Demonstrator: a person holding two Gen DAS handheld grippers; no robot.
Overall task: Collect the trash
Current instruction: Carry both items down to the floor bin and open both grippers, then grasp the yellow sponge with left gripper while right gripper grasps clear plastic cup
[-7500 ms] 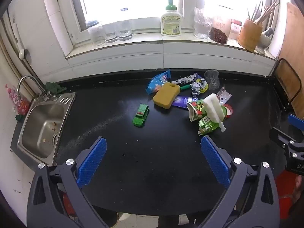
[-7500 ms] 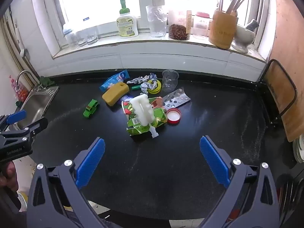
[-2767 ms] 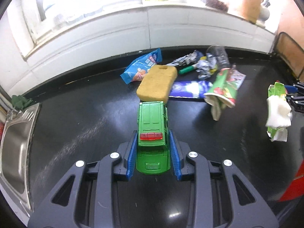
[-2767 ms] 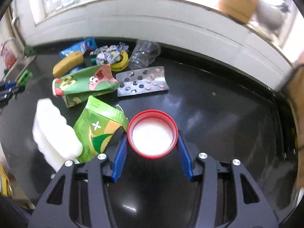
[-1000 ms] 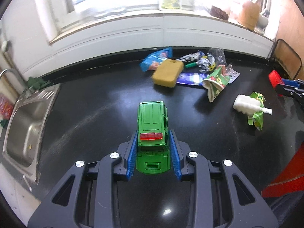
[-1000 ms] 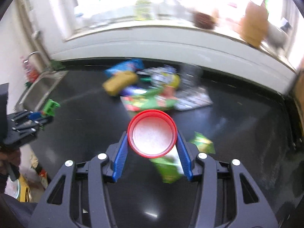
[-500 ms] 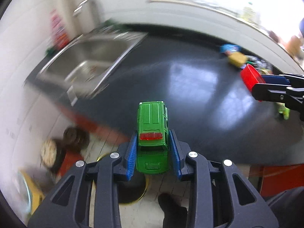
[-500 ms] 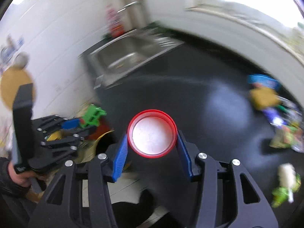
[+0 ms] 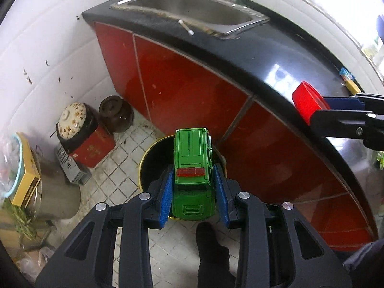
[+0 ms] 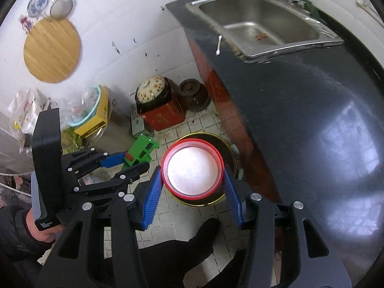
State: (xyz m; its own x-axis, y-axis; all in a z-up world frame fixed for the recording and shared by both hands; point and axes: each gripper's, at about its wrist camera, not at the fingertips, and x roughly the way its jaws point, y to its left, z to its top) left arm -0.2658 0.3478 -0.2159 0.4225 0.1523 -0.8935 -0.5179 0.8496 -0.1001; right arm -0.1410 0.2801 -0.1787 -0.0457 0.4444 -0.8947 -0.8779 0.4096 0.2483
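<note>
My left gripper (image 9: 194, 193) is shut on a green toy car (image 9: 193, 168) and holds it over a round black bin with a yellow rim (image 9: 153, 165) on the tiled floor. My right gripper (image 10: 193, 193) is shut on a red jar lid (image 10: 193, 170) and holds it above the same bin (image 10: 228, 151). The right gripper with the lid (image 9: 308, 102) shows at the right of the left wrist view. The left gripper with the car (image 10: 141, 152) shows at the left of the right wrist view.
A black counter (image 9: 276, 55) with red cabinet doors (image 9: 182, 88) and a steel sink (image 10: 261, 27) stands beside the bin. Pots, a red tin (image 9: 92, 146), a yellow box (image 10: 96, 117) and bags crowd the floor by the white wall. My foot (image 9: 211, 252) is near the bin.
Both grippers have swung away from the counter and down toward the floor, and now hang over the bin. Each keeps its hold, the left on the car, the right on the lid.
</note>
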